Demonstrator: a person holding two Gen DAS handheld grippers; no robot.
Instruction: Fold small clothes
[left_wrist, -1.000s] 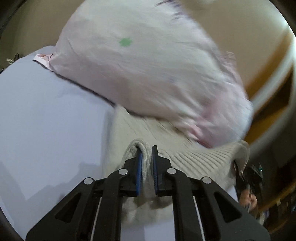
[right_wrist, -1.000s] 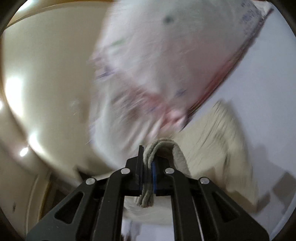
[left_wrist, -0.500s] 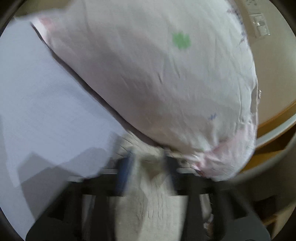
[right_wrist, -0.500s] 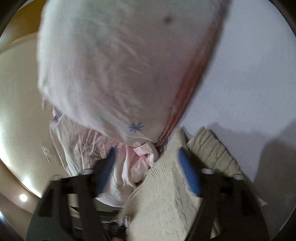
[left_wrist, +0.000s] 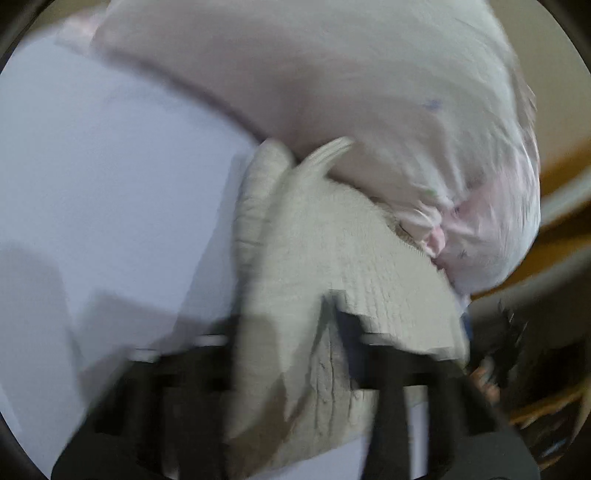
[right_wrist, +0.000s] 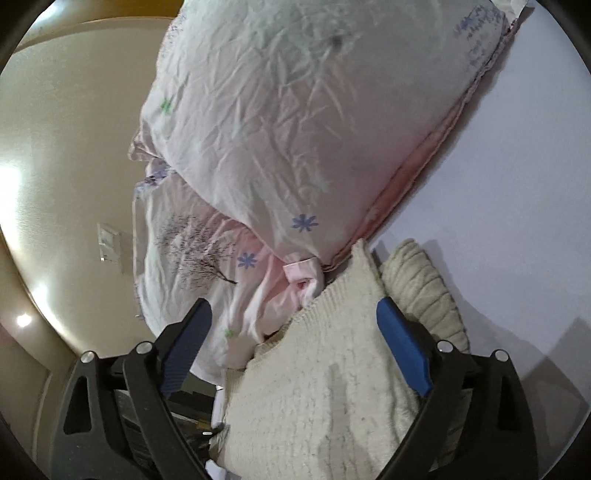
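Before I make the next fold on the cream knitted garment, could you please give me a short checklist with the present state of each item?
1. Right claw open and free of cloth: ok; its blue pads are wide apart above the cream knitted garment.
2. Left claw released: cannot tell; the left wrist view is blurred and knit covers the fingers.
3. Garment resting on the pale lilac sheet: ok; folded layers lie there.
4. Ribbed cuff tucked in: not ok; it sticks out beside the folded body.
5. Room for the next fold: not ok; the pink floral pillow touches the garment's far edge.
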